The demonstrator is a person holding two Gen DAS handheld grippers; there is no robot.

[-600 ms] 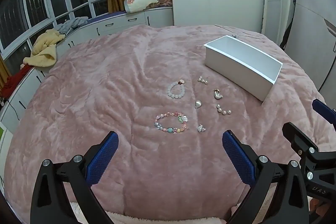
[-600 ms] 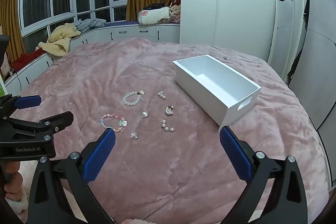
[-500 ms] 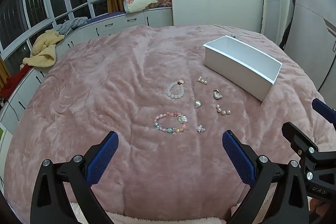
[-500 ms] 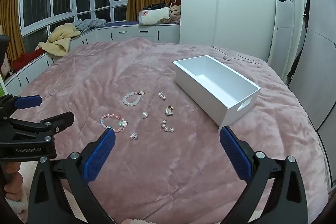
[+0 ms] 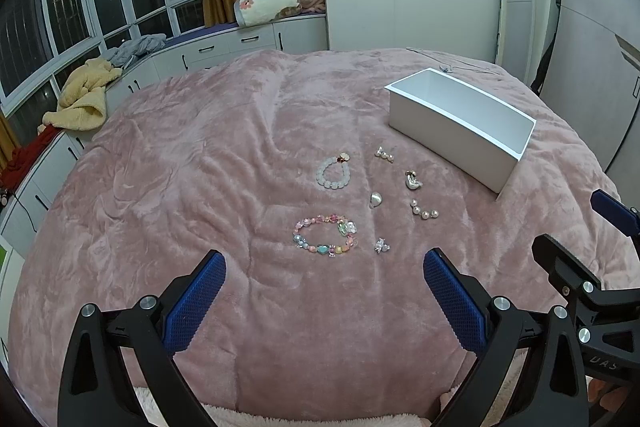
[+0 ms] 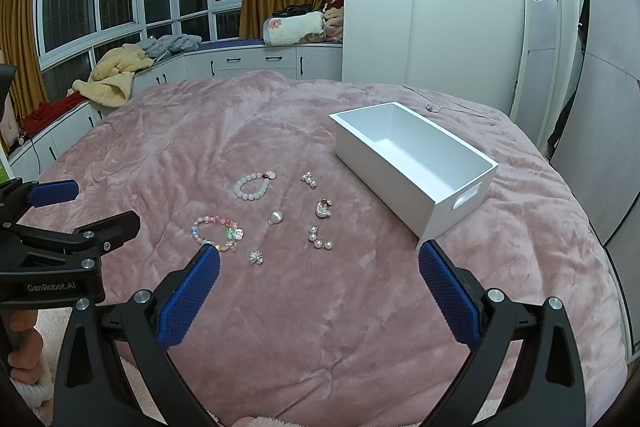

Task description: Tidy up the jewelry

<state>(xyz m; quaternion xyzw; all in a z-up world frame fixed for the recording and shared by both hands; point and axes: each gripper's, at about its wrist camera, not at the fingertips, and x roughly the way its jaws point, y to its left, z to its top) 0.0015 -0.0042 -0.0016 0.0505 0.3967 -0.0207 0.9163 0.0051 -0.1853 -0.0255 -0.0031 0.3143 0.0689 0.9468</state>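
Both jaws spread wide, nothing gripped: left gripper [image 5: 324, 279], right gripper [image 6: 320, 269]. Bracelets [image 5: 325, 239] and pearl pieces [image 5: 424, 213] are laid on pink blanket [image 5: 200, 187], beside white box [image 5: 460, 131].

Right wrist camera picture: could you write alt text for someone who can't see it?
Seven small pieces of jewelry, including a colorful bead bracelet and a white bead bracelet, lie on a pink blanket beside an empty white box. Open blue-padded tongs hover in the foreground, holding nothing.
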